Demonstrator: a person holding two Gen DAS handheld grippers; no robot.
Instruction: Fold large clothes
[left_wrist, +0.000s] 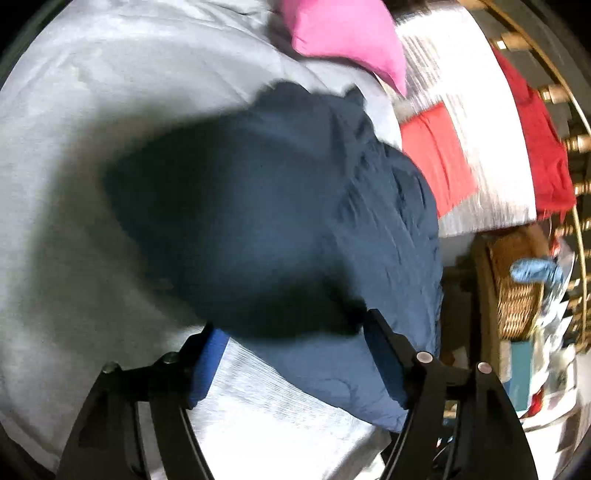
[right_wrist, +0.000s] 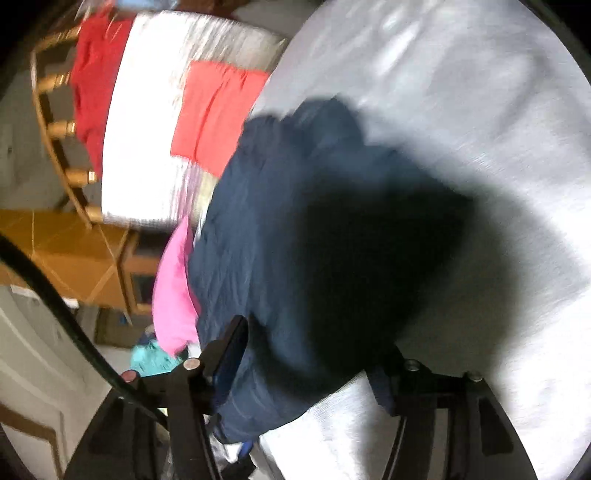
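On grey bedding (left_wrist: 92, 110): one navy garment (left_wrist: 295, 177), one pink pillow (left_wrist: 343, 33).

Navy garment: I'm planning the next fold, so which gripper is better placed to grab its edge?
Probably left: the navy garment has its edge between the left gripper fingers, on the grey sheet.

Navy garment (left_wrist: 280, 192) — crumpled, on grey sheet (left_wrist: 92, 129).
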